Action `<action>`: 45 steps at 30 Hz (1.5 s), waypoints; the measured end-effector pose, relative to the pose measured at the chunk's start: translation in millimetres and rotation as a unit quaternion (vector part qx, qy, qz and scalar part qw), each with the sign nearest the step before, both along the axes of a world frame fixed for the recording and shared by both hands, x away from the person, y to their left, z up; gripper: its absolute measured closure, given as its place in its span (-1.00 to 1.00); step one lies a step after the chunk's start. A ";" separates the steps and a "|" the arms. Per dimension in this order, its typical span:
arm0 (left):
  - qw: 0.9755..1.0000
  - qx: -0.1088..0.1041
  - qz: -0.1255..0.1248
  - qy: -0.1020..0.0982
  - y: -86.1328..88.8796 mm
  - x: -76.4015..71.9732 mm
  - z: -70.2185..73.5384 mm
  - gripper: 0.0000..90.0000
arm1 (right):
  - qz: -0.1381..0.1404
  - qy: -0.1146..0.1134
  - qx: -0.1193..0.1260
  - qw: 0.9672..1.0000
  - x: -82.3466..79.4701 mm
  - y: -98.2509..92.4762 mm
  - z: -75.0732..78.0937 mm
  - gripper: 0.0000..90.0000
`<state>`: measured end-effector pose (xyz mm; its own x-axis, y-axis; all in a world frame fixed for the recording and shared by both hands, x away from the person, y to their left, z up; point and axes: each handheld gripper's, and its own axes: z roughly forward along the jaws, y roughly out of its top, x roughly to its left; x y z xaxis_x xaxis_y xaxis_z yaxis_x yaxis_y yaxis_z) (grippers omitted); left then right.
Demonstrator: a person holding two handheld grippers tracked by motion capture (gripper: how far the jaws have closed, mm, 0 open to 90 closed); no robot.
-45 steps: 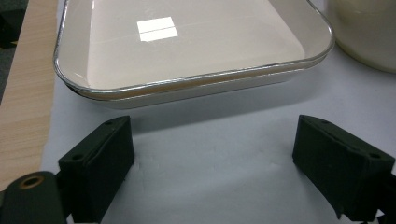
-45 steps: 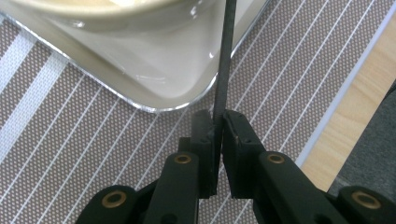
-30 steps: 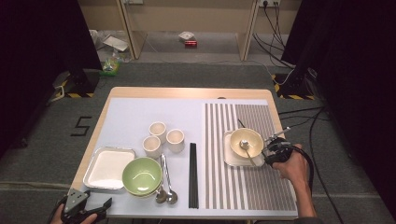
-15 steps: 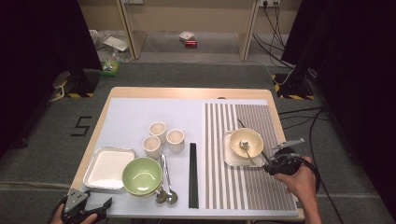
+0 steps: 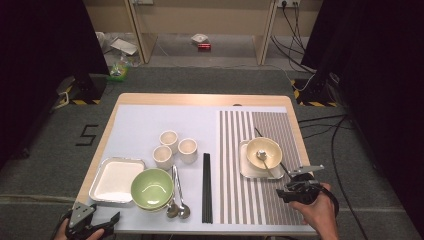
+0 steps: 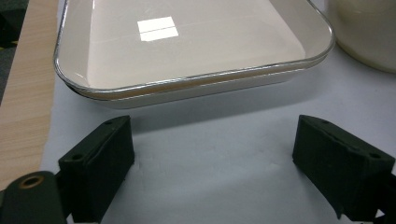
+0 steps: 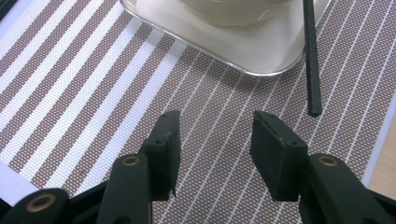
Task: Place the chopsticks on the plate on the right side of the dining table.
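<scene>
Black chopstick [image 7: 311,60] beside steel tray [image 7: 261,58]

The right gripper [image 5: 286,192], in the person's right hand [image 5: 318,212], has just been opening, jaws empty; the left gripper [image 5: 102,222] gapes wide, empty.

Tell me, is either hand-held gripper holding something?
No. The right hand-held gripper has just been opening, with nothing between its jaws, above the striped woven placemat. The left hand-held gripper is open too.

The table [image 5: 150,125] is evenly lit from overhead, while the room at 9 and 3 o'clock falls black. A square glare sits on the tray [image 6: 196,51]. Shadows are soft; close views are slightly grainy.
</scene>
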<state>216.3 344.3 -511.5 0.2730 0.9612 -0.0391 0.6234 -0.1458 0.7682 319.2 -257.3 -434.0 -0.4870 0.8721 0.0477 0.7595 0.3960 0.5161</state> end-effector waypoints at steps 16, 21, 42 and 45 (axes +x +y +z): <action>1.000 0.000 0.002 -0.003 -0.2 0.0 -0.4 -0.75 | 0.021 0.000 0.000 1.000 -9.3 20.7 -9.3 0.10; 1.000 0.000 0.002 -0.004 -0.2 -0.1 -0.5 -0.75 | 0.021 0.011 0.007 1.000 -11.7 28.2 -10.6 0.09; 1.000 0.000 0.002 -0.004 -0.3 -0.1 -0.5 -0.75 | 0.076 0.003 0.010 0.997 -11.0 71.9 -12.3 0.07; 1.000 0.000 0.002 -0.003 -0.3 0.0 -0.5 -0.75 | 0.084 0.005 0.009 0.996 -9.9 79.2 -12.6 0.07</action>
<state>216.4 344.0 -511.9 0.2692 0.9624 -0.0367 0.6188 -0.1437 0.7723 309.3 -178.1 -446.5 -0.6253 0.7774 0.0684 0.6882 0.5079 0.5180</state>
